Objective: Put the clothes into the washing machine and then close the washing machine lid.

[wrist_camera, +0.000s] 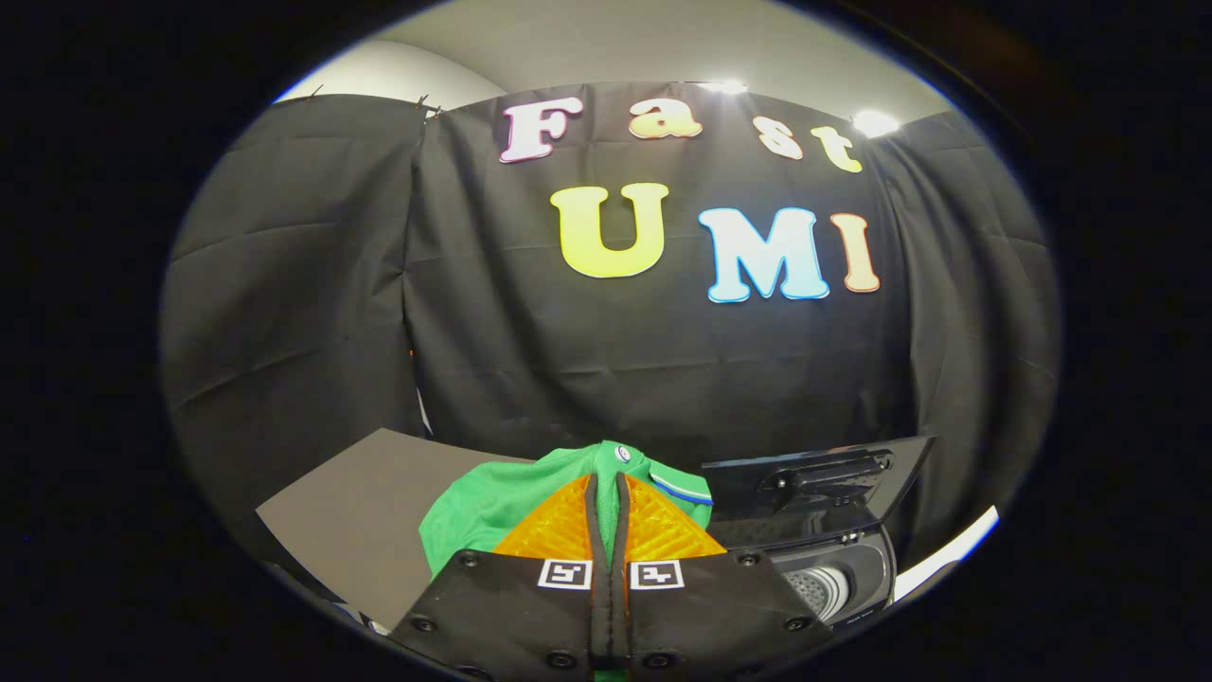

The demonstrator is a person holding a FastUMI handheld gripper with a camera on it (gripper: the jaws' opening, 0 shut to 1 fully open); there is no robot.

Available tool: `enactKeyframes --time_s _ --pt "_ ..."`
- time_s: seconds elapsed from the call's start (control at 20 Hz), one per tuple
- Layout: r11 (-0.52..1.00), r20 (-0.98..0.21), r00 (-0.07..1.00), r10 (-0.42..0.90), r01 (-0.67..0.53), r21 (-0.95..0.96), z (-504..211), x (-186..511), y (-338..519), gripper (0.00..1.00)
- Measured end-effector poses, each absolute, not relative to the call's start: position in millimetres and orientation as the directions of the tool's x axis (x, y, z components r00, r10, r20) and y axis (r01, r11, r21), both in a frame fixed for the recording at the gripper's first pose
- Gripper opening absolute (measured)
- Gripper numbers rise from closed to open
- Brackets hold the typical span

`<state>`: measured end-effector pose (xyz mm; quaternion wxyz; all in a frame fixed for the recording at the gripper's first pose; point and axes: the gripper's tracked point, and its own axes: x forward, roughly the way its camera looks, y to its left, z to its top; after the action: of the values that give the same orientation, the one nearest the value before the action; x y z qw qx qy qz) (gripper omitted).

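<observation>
Jaws clamped on the green cloth garment (pixel 492 511), lifted: carry it right over the open black washing machine (pixel 838 578) drum before releasing.

The claw (pixel 608 493) has its fingers pinched together on the garment (pixel 492 507), which bunches around and just beyond them. Left of it lies the counter (pixel 360 511). To the right sits the washing machine (pixel 838 578), its lid (pixel 814 478) raised behind the drum opening.

One green garment (pixel 488 516), one washing machine (pixel 838 568) (its lid (pixel 814 474) raised), two fingers (pixel 568 526) pinching that garment.
</observation>
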<state>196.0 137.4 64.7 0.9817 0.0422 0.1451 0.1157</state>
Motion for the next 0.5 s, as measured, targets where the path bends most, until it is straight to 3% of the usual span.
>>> enactKeyframes --time_s 0.5 --pt "0.986 -0.295 0.943 0.152 -0.124 0.112 52.6 206.3 61.9 0.01"
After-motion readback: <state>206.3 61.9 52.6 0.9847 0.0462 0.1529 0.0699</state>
